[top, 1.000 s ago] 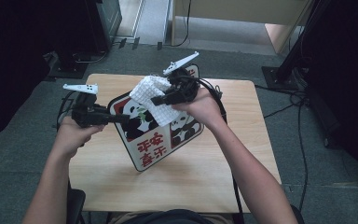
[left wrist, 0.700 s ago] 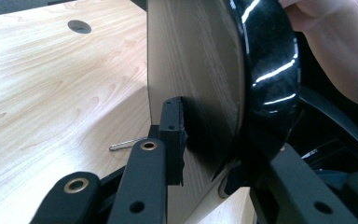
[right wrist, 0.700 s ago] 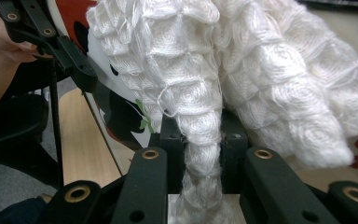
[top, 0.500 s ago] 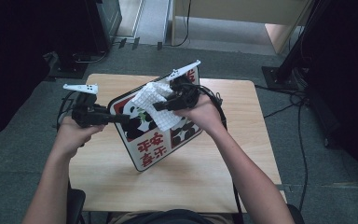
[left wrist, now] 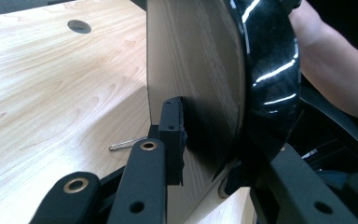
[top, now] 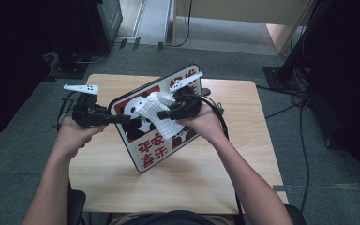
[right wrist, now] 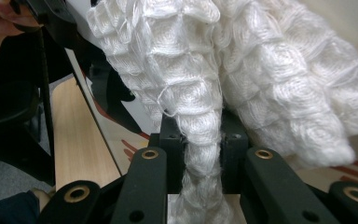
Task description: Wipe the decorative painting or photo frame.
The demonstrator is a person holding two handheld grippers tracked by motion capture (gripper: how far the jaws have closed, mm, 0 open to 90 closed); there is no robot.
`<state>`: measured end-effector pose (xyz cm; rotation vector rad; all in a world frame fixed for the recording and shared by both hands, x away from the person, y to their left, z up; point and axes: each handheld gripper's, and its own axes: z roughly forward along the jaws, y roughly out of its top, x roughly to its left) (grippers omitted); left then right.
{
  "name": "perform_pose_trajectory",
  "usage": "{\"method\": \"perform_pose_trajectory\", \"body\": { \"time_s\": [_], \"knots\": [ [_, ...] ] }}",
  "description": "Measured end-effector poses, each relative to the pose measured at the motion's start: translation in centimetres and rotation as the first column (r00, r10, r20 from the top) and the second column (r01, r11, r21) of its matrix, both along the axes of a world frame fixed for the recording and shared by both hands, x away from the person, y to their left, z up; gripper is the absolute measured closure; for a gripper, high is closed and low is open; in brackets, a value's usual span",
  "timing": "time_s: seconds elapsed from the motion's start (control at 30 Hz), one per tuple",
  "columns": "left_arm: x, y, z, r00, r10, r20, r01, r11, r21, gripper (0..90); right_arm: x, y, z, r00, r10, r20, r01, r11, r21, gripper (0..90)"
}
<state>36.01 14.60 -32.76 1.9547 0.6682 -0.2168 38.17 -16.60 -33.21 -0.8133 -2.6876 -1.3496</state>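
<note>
A board printed with pandas and red characters (top: 146, 151) stands tilted on edge over the table. My left gripper (top: 115, 118) is shut on its left rim; in the left gripper view its pads (left wrist: 172, 126) clamp the board's wooden back (left wrist: 191, 70) and glossy black edge. My right gripper (top: 165, 112) is shut on a white waffle-weave cloth (top: 168, 125) and presses it against the board's printed face. In the right gripper view the cloth (right wrist: 191, 84) bunches between the jaws of the right gripper (right wrist: 203, 140), with the board face (right wrist: 121, 133) behind it.
The wooden table (top: 215, 187) has a round cable hole (left wrist: 79, 26) and a small metal pin (left wrist: 126, 144) lying on it. Cables (top: 290, 108) run over the grey floor at the right. Black stands (top: 295, 61) rise beyond the table's far corners.
My right gripper has slid the cloth down the board's face, toward the person. The left gripper and the board have stayed put.
</note>
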Motion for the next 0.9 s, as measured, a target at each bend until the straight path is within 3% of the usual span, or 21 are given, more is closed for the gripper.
{"method": "perform_pose_trajectory", "body": {
  "time_s": [0.9],
  "knots": [
    [0.0, 0.0, 0.0, 1.0, 0.0, 0.001, 0.0, 1.0, -0.001, 72.8, -1.0, -0.8, -4.3, 0.9996, 0.004, -0.029, -0.004, 1.0, 0.014, 76.7]
  ]
}}
